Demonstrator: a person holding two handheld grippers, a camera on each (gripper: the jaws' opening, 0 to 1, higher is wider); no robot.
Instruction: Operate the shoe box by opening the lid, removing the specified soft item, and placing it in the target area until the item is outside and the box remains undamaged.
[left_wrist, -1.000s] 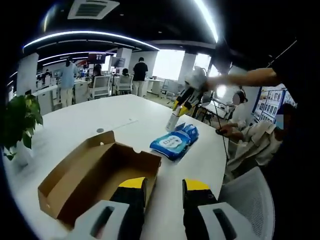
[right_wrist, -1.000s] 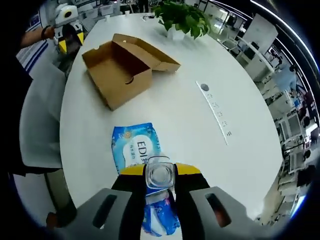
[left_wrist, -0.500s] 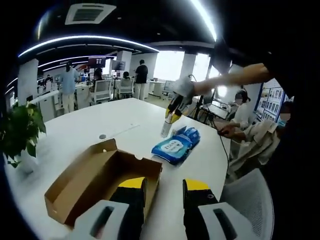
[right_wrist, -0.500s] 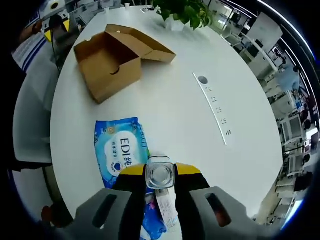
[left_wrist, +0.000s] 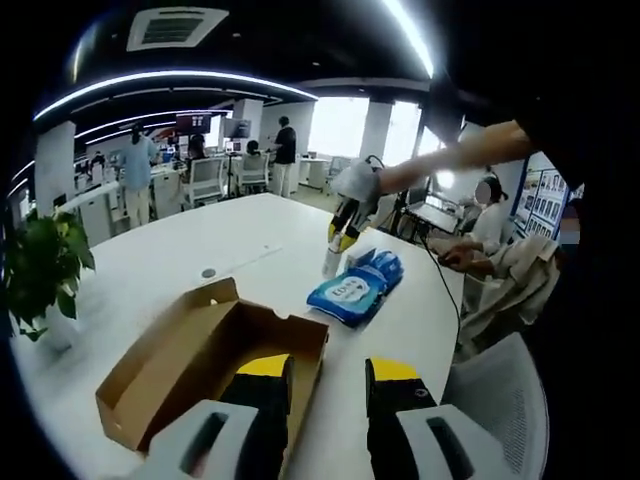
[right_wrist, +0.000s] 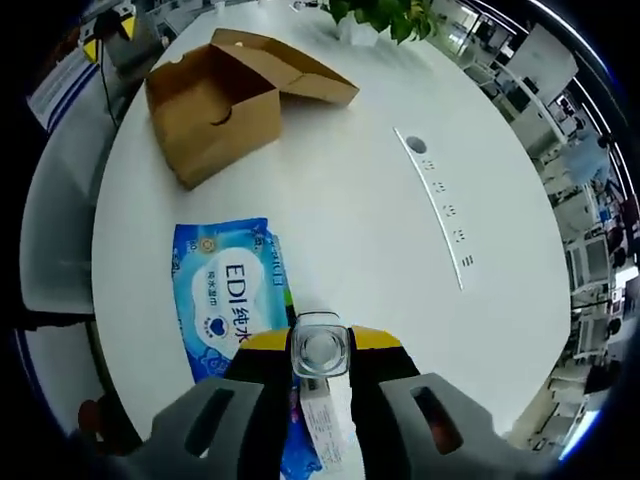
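On the white table (left_wrist: 170, 255), box (left_wrist: 205, 355) open, wipes pack (left_wrist: 352, 288) out.
Left gripper view: left gripper (left_wrist: 330, 375), jaws apart and empty, hovers by the box in an open-plan office. Right gripper view: right gripper (right_wrist: 320, 345) is clamped on a small bottle (right_wrist: 320, 350) above the pack (right_wrist: 230, 300); a loosened grip could drop it onto the pack.

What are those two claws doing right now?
Left gripper: open, holding nothing.
Right gripper: shut on a clear bottle.
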